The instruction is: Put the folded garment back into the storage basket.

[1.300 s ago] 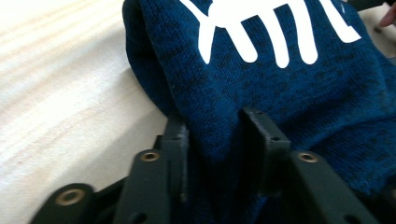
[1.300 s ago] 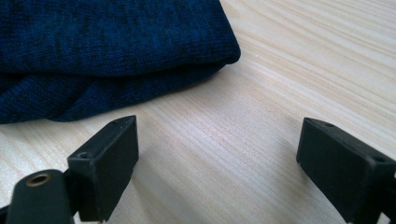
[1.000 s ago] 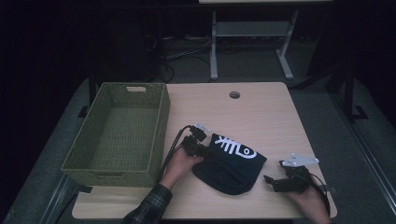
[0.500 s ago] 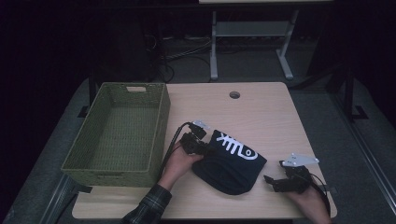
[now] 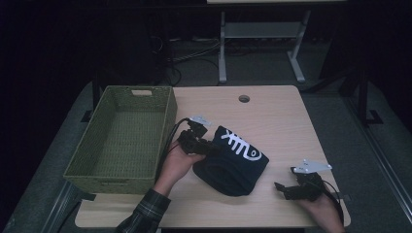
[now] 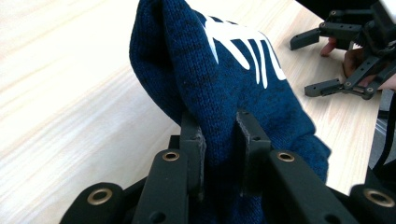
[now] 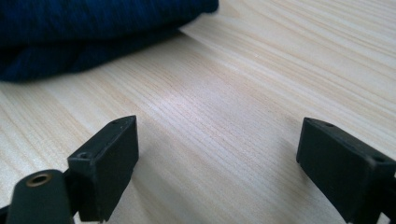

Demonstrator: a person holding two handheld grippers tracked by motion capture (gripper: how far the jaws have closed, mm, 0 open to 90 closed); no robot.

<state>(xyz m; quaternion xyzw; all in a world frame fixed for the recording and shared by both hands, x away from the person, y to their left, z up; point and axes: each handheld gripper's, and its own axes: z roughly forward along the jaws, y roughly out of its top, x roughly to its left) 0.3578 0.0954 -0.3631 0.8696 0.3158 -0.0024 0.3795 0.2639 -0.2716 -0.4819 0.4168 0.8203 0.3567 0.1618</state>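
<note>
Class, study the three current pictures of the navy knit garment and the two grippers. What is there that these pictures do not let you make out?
- What kind of garment the navy knit garment is: bunched up in the high view.
- Its white print: folded, cropped by the left gripper view's top edge.
- The fabric's edge inside the left gripper: hidden by the jaws.
- The green basket's near inner wall: hidden by its rim, high view.
- The right gripper's body: dark, small, high view.

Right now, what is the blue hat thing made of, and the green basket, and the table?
The blue hat looks like knitted yarn, probably wool or acrylic: fine stitch loops show, soft and matte, with a white pattern. The green basket seems woven, maybe paper cord or wicker: its walls show a plaited texture. The table looks like pale wood or a wood-look laminate, with grain lines and a smooth sheen.
</note>
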